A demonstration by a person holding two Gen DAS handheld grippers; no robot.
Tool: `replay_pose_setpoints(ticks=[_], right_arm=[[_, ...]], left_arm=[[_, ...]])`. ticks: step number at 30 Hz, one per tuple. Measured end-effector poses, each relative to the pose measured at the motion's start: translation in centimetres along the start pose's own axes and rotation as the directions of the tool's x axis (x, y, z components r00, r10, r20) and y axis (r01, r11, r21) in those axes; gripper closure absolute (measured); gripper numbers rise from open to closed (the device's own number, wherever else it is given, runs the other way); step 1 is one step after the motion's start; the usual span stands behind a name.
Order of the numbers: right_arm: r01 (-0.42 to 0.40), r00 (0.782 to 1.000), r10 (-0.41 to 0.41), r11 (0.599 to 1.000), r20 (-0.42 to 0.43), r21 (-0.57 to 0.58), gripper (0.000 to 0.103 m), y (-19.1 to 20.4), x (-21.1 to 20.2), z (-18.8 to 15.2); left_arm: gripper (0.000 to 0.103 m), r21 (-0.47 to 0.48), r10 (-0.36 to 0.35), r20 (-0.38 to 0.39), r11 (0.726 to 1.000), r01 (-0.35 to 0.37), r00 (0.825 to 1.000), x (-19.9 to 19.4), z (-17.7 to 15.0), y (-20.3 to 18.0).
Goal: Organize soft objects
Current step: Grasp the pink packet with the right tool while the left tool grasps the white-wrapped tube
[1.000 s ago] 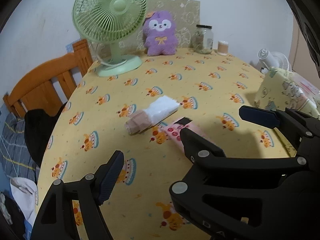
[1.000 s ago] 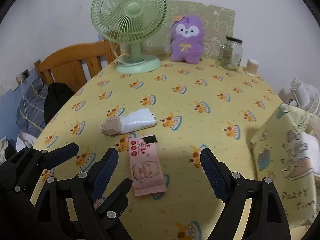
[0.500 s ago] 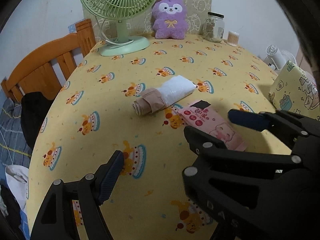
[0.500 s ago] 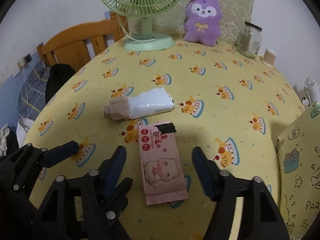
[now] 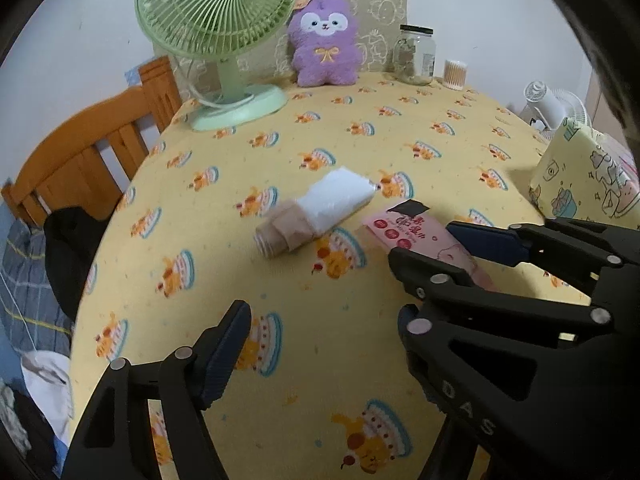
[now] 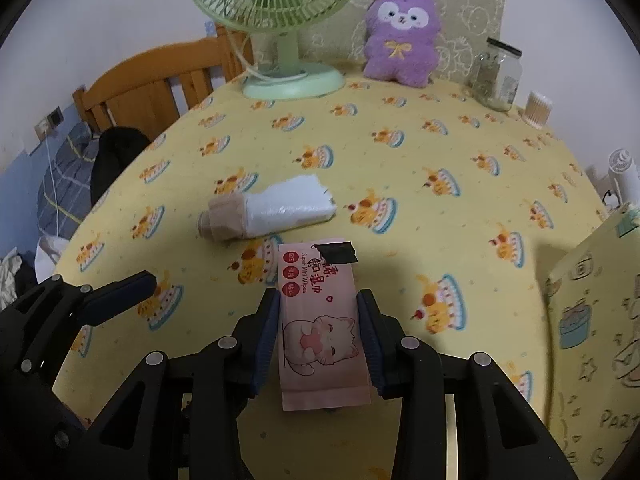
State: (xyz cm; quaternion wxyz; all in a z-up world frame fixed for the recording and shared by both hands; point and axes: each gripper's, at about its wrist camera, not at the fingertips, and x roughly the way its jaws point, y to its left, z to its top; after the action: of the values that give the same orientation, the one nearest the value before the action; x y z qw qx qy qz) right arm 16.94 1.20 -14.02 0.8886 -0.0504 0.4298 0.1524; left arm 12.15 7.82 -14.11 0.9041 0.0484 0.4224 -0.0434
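Where the right gripper [image 6: 319, 334] sits lowest in its own view, we see its jaws, which have just been closing, pressed against both long edges of the pink wet wipes pack [image 6: 320, 328], which lies flat on the yellow tablecloth [image 6: 420, 160]. A black tab [image 6: 335, 252] marks the pack's far end. We note the left gripper [image 5: 320, 344] just to the left, jaws wide, nothing between them, hovering over bare cloth; its right finger overlaps the right gripper in its view. Just beyond the pack lies a white tissue packet [image 6: 288, 208] with a beige rolled cloth [image 6: 220, 222] at its left end, the two touching. At the right edge stands a yellow printed bag [image 6: 592, 320], well apart from the pack. Farther back we record a green table fan [image 6: 280, 8], a purple plush toy [image 6: 402, 36] against a patterned board, a glass jar [image 6: 498, 76] and a cotton swab tub [image 6: 538, 109]. A wooden chair [image 6: 148, 88] stands at the table's left.
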Motion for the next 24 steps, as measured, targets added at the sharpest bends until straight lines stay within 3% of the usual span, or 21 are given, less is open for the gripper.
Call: replay_pose_setpoints(ticks=[8,24], right_arm=[[0.015,0.998,-0.017,1.0,0.054,0.025,0.061,-1.3,-1.6,1.5],[0.045,0.997,-0.052,0.993,0.062,0.108,0.061,-3.0,0.1,4.8]], left_arm=[[0.027,0.059,0.024,0.048,0.998,-0.027,0.999,-0.6,2.5,-0.7],[0.036,0.071,-0.006,0.022,0.997,0.004,1.0,3.0,6.5,0.3]])
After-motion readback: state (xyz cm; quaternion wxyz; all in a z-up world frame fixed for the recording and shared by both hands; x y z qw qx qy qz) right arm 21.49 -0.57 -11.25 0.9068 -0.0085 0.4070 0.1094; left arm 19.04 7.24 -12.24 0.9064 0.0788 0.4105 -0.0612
